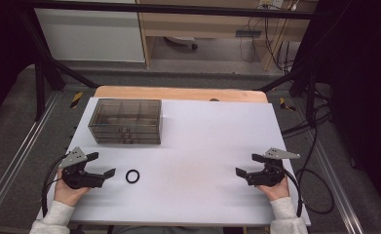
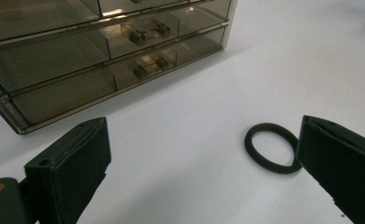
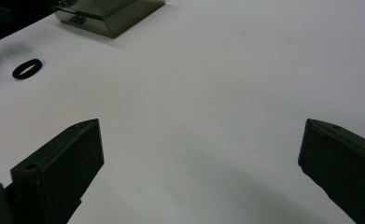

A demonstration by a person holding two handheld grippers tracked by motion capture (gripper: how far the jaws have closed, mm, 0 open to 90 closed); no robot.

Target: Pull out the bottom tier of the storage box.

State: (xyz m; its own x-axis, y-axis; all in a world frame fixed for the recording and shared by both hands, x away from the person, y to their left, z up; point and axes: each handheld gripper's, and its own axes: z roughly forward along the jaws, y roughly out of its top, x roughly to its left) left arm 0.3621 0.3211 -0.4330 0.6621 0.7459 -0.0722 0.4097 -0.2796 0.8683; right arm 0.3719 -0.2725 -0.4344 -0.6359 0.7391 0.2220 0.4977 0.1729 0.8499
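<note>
Right now I am holding my left fingers [image 1: 103,165] spread wide with nothing between them, hovering low over the white surface [image 1: 202,146]. The black hair tie [image 1: 132,176] is lying flat just beyond their tips, toward the right-hand tip as the left gripper view shows it [image 2: 271,148], touching neither pad. My right fingers [image 1: 246,165] are also standing wide open and gripping nothing, well away from the band, over bare surface.

Beyond my left fingertips, farther than the band, the smoky drawer box [image 1: 125,121] is sitting with its drawers looking closed.

I am judging the pickup as the risky part. The band is thin and lying flat, so if I am coming down too high the pads may close on air above it, and if I am coming down too hard they may scrape the surface and flick the band aside. Because it is sitting off to one tip and not centred, closing from here could nudge it outward instead of trapping it. It is also soft, so a pinch on one edge may let it fold and slip free on the lift. And with the drawers closed, I would have nowhere to drop it.
</note>
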